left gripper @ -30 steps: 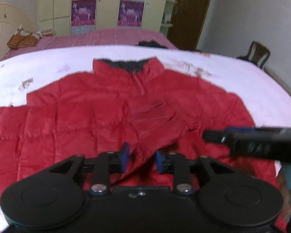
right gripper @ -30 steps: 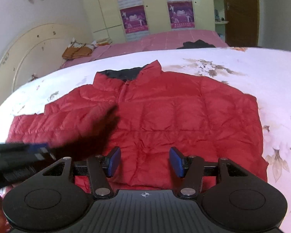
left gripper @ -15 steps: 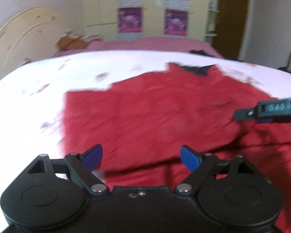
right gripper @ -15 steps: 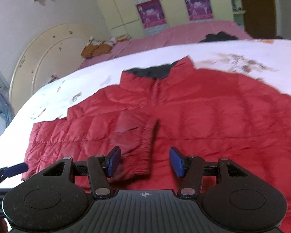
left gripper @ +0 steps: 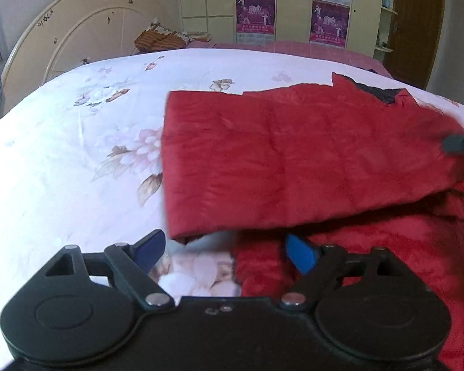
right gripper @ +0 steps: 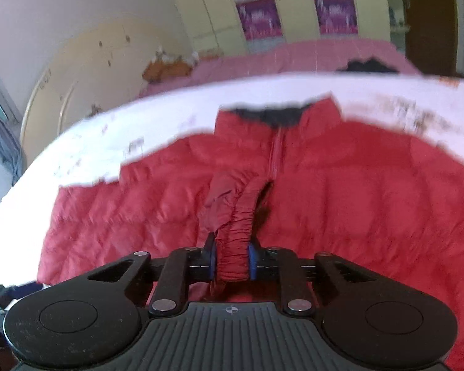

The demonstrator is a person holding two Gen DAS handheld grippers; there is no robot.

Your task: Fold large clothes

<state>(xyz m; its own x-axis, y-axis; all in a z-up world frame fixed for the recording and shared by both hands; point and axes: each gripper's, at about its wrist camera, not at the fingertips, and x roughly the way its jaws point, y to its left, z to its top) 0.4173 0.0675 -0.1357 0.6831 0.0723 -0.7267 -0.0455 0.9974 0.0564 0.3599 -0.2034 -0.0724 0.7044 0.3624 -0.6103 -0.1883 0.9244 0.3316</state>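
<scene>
I see one red puffy jacket (right gripper: 340, 204) lying flat on the bed (left gripper: 77, 160), front side up, with its dark collar (right gripper: 275, 116) at the far end. One sleeve (left gripper: 294, 160) is folded across the body of the jacket. My right tongs (right gripper: 231, 261) are squeezed tight on the gathered cuff (right gripper: 233, 241) of that sleeve, and the cuff sits right between the two blue pads (right gripper: 252, 261). My left tongs (left gripper: 224, 249) are spread wide and hold nothing. They hang just over the near edge of the jacket and the flowery white sheet. I count two tongs and one jacket. Behind the bed stand a round cream headboard (left gripper: 77, 34) and yellow wardrobe doors (left gripper: 290, 6).
</scene>
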